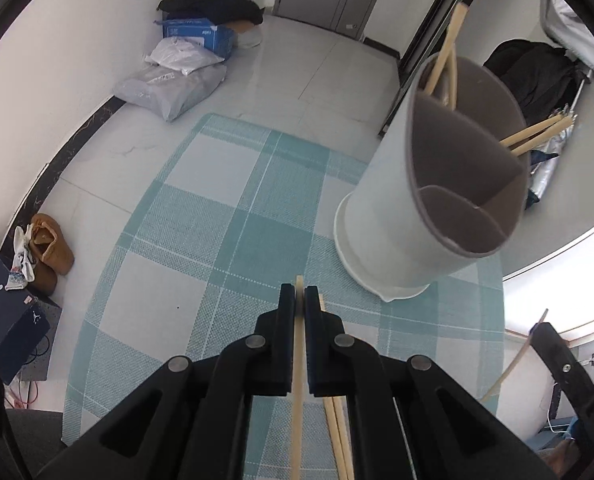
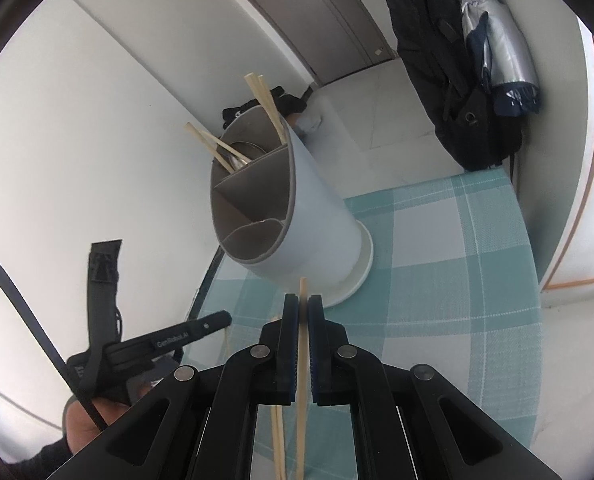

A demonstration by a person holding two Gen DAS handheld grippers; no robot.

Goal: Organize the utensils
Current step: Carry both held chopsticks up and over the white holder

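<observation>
Left wrist view: the left gripper [image 1: 300, 294] pinches a chopstick [image 1: 297, 380] lengthwise along its fingers, tip poking forward. The holder [image 1: 381, 216] stands ahead to the right on the cloth [image 1: 201, 216].

Right wrist view: the right gripper [image 2: 303, 304] clamps another chopstick [image 2: 302, 360] the same way; the holder [image 2: 321, 216] is just ahead, slightly left, its mouth facing the claw.

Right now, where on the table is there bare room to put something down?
Free: the checked cloth left of the utensil holder, out to the table's far edge. Crowded: the holder's back compartments, filled with chopsticks, and near both grippers, where loose chopsticks lie under the left gripper.
</observation>
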